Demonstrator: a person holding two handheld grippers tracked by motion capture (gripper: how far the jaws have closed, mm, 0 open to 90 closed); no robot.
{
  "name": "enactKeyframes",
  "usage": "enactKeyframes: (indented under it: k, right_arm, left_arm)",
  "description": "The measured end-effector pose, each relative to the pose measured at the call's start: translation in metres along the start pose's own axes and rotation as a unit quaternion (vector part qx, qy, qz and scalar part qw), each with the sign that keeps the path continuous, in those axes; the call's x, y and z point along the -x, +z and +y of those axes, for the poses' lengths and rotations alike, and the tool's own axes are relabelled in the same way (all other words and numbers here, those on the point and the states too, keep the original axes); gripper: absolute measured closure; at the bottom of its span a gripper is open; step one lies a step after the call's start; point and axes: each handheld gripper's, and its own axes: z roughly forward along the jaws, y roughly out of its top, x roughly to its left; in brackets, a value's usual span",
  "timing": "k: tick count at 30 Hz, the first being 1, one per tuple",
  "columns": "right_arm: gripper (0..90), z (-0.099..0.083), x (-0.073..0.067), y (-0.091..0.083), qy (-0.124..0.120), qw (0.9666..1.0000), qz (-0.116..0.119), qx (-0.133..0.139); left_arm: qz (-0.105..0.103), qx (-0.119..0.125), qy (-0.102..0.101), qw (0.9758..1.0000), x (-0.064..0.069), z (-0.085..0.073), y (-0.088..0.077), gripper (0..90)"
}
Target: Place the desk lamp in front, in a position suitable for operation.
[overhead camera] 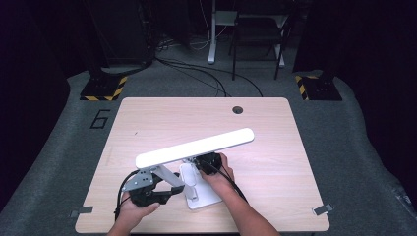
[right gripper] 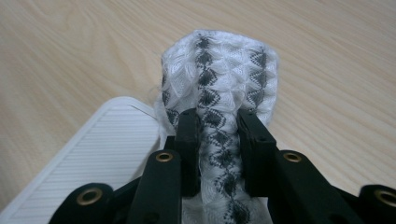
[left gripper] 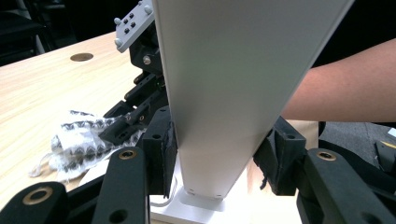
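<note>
The left gripper (left gripper: 215, 154) pinched a white, flat-sided lamp arm (left gripper: 233, 93) between its jaws. The right gripper (right gripper: 217, 140) clamped a bunched white cloth (right gripper: 219, 79) with black diamond stripes, just beside the ribbed lamp base (right gripper: 102, 149).

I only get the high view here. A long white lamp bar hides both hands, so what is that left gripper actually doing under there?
Observer: The left gripper is clamped on the lamp arm, one jaw on each side, just above the lamp base.
Operator: And the right one?
Observer: The right gripper is pinching a cloth, white with dark diamond stripes.
Operator: Where is the cloth?
Observer: It bunches up past the jaws, over the table, beside the ribbed edge of the base.
</note>
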Motion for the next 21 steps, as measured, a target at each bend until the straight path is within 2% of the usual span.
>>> enactKeyframes:
  k: [2,6,8,11,14,15,21]
  right_arm:
    - [71.6,0.001,-0.003,-0.002,-0.003,0.9999,0.01,0.007]
    - [70.7,0.001,-0.007,-0.004,-0.012,0.9997,0.019,0.006]
    - [70.6,0.001,-0.009,-0.005,-0.006,0.9997,0.023,0.008]
    - [70.3,0.001,-0.007,-0.002,-0.015,0.9997,0.021,0.005]
    - [70.0,-0.001,-0.006,0.0,-0.01,0.9998,0.017,0.0]
    - [70.0,-0.002,-0.004,0.0,-0.016,0.9997,0.017,-0.001]
    - [69.9,-0.007,0.003,0.0,-0.007,1.0,0.006,-0.001]
  left_arm:
    - [0.006,0.004,-0.001,1.0,0.001,0.0,0.001,52.7]
    - [0.003,0.002,-0.002,1.0,0.0,0.0,0.001,52.7]
    - [0.002,0.002,-0.001,1.0,0.0,0.0,0.001,52.7]
    - [0.0,0.008,-0.007,0.9999,0.0,-0.001,0.001,52.7]
    - [-0.002,0.008,-0.006,1.0,0.0,-0.001,0.001,52.6]
    - [-0.002,0.007,-0.005,1.0,-0.001,-0.001,0.001,52.7]
    - [0.001,0.004,-0.002,1.0,0.0,-0.001,0.0,52.7]
